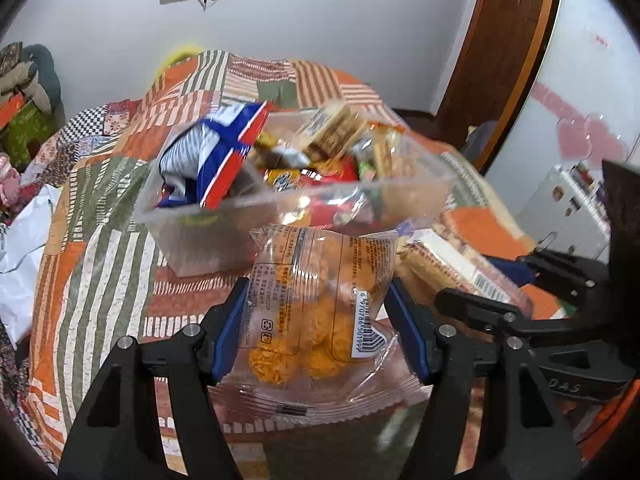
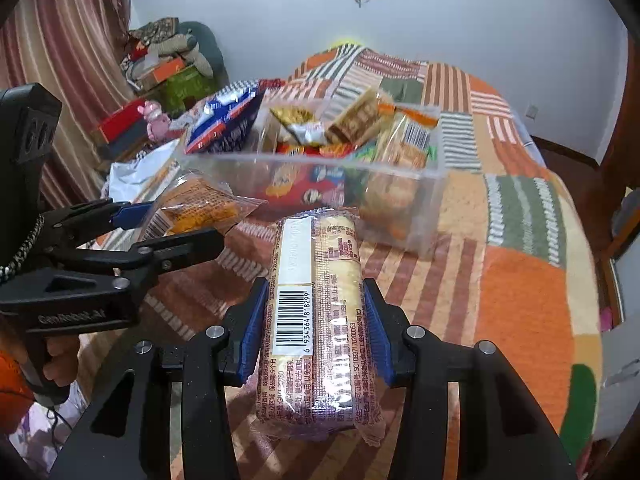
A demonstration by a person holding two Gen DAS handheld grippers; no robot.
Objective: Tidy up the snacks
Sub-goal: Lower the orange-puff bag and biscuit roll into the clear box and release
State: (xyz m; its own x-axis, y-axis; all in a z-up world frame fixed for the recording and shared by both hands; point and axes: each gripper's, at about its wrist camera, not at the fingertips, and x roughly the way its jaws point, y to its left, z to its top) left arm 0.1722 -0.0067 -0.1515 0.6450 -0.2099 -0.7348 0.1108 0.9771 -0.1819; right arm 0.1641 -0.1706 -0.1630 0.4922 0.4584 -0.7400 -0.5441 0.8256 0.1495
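Snack-filled bin (image 2: 320,184) blocks ahead; quilt (image 2: 520,280) right free.

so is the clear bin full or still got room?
Nearly full. The clear bin holds snack packs heaped to its rim, with the blue-and-red bag poking above it. How deep the pile goes: cannot tell.

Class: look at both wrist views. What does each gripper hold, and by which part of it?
Left gripper: clear bag of orange snacks, clamped across its two side edges. Right gripper: long wrapped biscuit pack, clamped across its long sides near the middle.
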